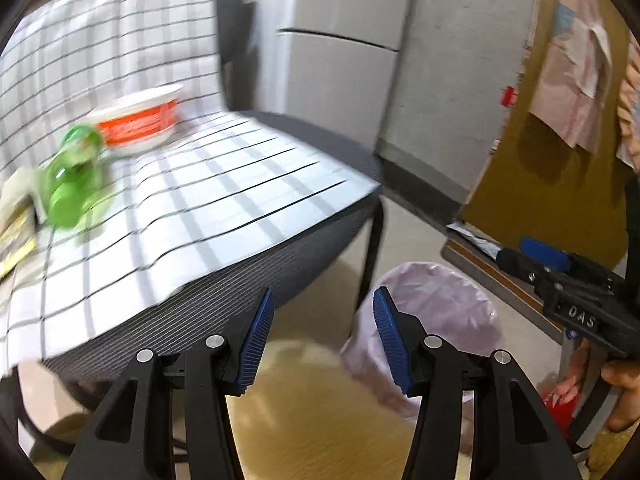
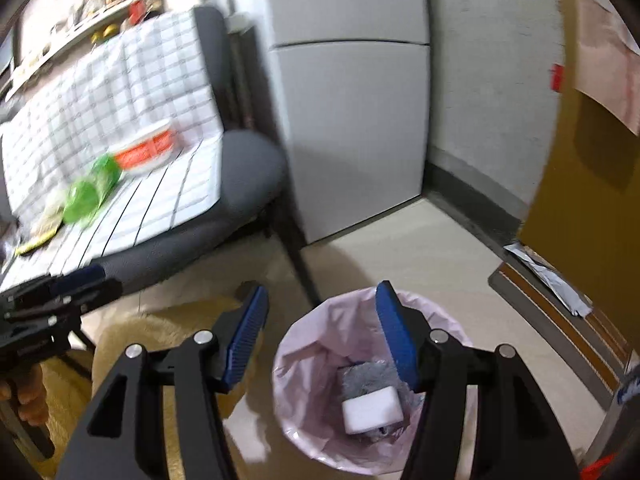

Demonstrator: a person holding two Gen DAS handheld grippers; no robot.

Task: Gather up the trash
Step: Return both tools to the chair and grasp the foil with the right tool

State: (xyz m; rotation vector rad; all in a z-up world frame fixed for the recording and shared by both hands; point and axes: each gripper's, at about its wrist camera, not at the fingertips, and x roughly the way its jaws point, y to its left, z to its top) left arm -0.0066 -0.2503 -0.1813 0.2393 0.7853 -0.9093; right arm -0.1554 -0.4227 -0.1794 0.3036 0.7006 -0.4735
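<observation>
A trash bin lined with a pink bag [image 2: 320,364] stands on the floor by the chair; inside lie a white foam block [image 2: 372,410] and grey wrapping [image 2: 366,378]. The bin also shows in the left wrist view [image 1: 432,312]. On the chair's checked cloth [image 1: 192,184] lie a green plastic bottle [image 1: 70,184], an orange-and-white bowl [image 1: 140,124] and yellowish wrappers [image 1: 16,216]. My left gripper [image 1: 323,340] is open and empty, in front of the chair's edge. My right gripper [image 2: 322,336] is open and empty, above the bin.
A grey chair [image 2: 248,176] holds the cloth. A white fridge [image 2: 352,120] stands behind it. A brown door [image 2: 580,184] and a wooden threshold with a grey wrapper [image 2: 548,276] are to the right. A beige rug [image 2: 132,344] lies by the bin.
</observation>
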